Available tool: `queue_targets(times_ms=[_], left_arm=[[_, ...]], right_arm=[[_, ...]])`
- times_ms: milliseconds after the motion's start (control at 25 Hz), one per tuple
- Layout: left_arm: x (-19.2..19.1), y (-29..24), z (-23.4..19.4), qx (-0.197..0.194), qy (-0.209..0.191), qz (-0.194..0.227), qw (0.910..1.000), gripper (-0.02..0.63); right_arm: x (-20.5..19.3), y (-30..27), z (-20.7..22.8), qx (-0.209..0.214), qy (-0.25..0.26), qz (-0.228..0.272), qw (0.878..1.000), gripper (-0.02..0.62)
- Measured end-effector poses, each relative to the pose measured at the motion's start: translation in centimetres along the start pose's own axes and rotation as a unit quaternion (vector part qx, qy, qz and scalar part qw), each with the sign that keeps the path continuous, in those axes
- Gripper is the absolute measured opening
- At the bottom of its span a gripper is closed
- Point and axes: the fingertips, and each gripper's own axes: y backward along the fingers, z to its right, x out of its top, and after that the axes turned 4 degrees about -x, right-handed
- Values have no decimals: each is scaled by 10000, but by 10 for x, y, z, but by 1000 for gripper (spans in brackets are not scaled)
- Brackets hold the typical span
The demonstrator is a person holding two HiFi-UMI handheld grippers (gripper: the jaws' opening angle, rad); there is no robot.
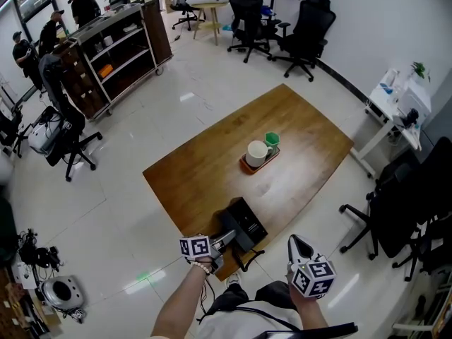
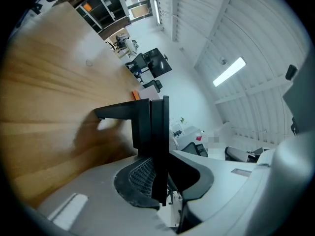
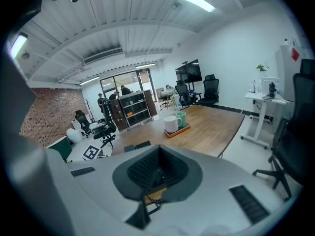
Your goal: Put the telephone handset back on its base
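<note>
Apparently early on: the left gripper (image 1: 220, 244), jaws together on nothing, sits beside the telephone (image 1: 244, 221) at the worktop (image 1: 296, 133) edge, the right gripper (image 1: 296, 243) closed and idle; the handset's seating cannot be made out.

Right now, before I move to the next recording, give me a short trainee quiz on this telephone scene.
1. True or false: the white ceramic mug stands in the orange tray on the wooden table, beside a green cup.
2. Short answer: what does the right gripper hold?
3. The black telephone handset sits between the jaws of: A) the left gripper; B) the right gripper; C) neither.
Key: 1 true; 2 nothing; 3 A.
</note>
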Motion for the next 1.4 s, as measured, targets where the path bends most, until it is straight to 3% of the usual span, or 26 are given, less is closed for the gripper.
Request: queue_targets(times_ms=[480,600,720,1120,1400], left_arm=[[-5,-1,-11,-60,290,-175,9994,77],[-9,0,-16,235,210,-290,9991,84],[-9,5,-29,621,197,-334,9973,204],[-10,16,-40,1756,-59,-403,9836,279],[-10,29,-15,1712,-133,-202,9849,276]], right_arm=[[-4,-6,-3,-12,3,-102,9999,3],[-6,-5,-4,-13,-4,-123,9999,2],[-2,-7,-6,-1,17,-75,10000,2],[3,-4,-15,20,17,-37,10000,2],[-7,6,-3,-77,-89,-105,9999,3]])
